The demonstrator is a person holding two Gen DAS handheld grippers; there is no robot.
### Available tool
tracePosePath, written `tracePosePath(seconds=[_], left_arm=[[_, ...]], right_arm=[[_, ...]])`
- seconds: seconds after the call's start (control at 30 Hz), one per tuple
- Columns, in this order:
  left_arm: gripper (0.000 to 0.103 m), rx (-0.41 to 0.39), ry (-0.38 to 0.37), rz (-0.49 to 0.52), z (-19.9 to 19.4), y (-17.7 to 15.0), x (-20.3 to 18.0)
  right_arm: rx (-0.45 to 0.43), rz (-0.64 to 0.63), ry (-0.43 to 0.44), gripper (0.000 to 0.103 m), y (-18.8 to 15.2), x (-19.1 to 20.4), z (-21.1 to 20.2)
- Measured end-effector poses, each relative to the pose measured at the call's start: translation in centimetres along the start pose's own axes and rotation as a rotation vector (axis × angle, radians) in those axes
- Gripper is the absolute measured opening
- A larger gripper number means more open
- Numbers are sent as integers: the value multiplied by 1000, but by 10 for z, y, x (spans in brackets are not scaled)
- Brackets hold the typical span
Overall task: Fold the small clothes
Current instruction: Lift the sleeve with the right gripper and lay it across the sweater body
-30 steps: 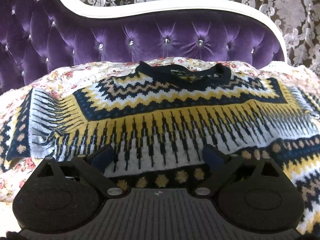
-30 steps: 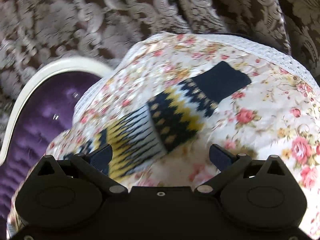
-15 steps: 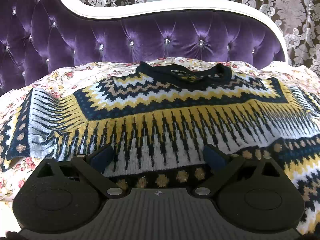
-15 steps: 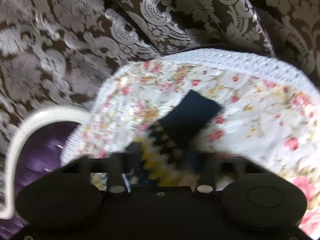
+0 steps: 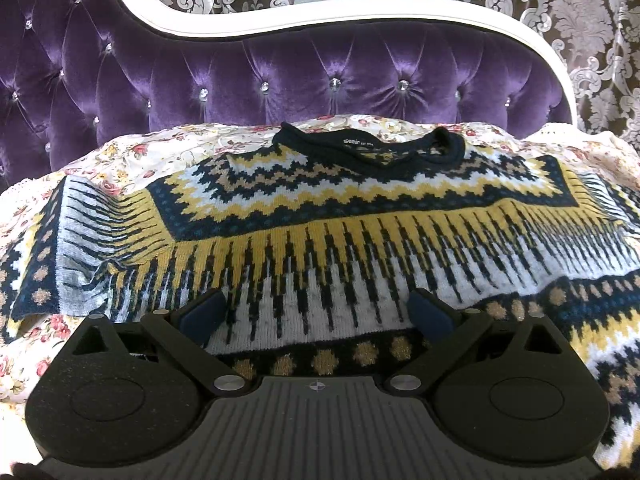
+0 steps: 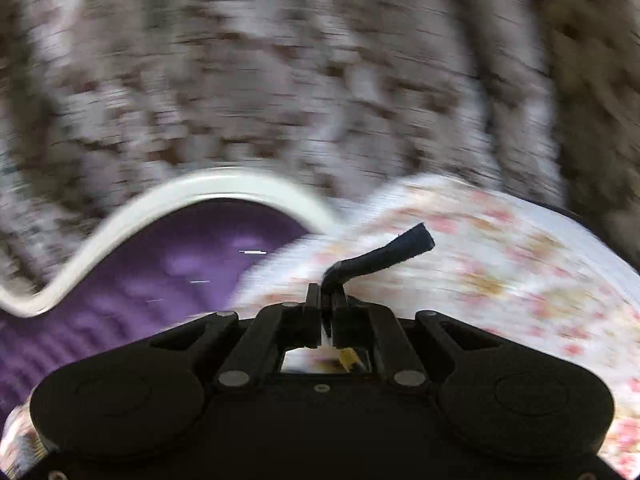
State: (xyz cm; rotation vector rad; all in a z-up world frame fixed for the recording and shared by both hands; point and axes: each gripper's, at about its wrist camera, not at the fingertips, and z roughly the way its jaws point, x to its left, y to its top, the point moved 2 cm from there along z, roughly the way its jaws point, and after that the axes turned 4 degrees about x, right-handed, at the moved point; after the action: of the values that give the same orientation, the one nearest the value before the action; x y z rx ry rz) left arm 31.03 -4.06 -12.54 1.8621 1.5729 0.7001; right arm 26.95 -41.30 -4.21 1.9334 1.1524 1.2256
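Note:
A small knit sweater [image 5: 328,216] in navy, yellow and white lies spread flat on the floral bed cover [image 5: 168,148], its navy collar toward the headboard. My left gripper [image 5: 316,314] hovers open just over the sweater's lower body, with nothing pinched between its blue pads. In the blurred right wrist view, my right gripper [image 6: 327,298] is shut on the sweater's sleeve; the navy cuff [image 6: 384,254] sticks out past the fingertips, lifted above the floral cover [image 6: 500,264].
A purple tufted headboard [image 5: 320,64] with a white frame [image 5: 360,16] stands behind the bed. Brown and silver damask curtains [image 5: 580,20] hang beyond it. The bed's lace-edged right corner [image 6: 560,216] drops off near the curtain.
My right gripper closed on the sleeve near its cuff and swung up, lifting it off the cover. The left gripper stayed put, open over the sweater.

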Motion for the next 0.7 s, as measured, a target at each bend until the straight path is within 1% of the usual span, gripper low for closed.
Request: tracePosePath(seconds=[0.1, 0.2, 0.3, 0.4, 0.53, 0.7], left_arm=[[101, -3, -1, -1, 0, 0, 0], [101, -7, -1, -2, 0, 0, 1], [101, -10, -2, -4, 0, 0, 1], [101, -13, -4, -8, -1, -1, 1], [101, -17, -7, -12, -1, -1, 1], [101, -21, -9, -14, -1, -1, 1]], right_arm=[[14, -76, 122, 13, 2, 68, 6], [49, -123, 251, 13, -7, 133, 20], [101, -163, 362, 13, -29, 194, 40], [170, -187, 447, 13, -57, 244, 64], [257, -242, 504, 13, -98, 297, 92], [363, -301, 555, 14, -142, 336, 114]])
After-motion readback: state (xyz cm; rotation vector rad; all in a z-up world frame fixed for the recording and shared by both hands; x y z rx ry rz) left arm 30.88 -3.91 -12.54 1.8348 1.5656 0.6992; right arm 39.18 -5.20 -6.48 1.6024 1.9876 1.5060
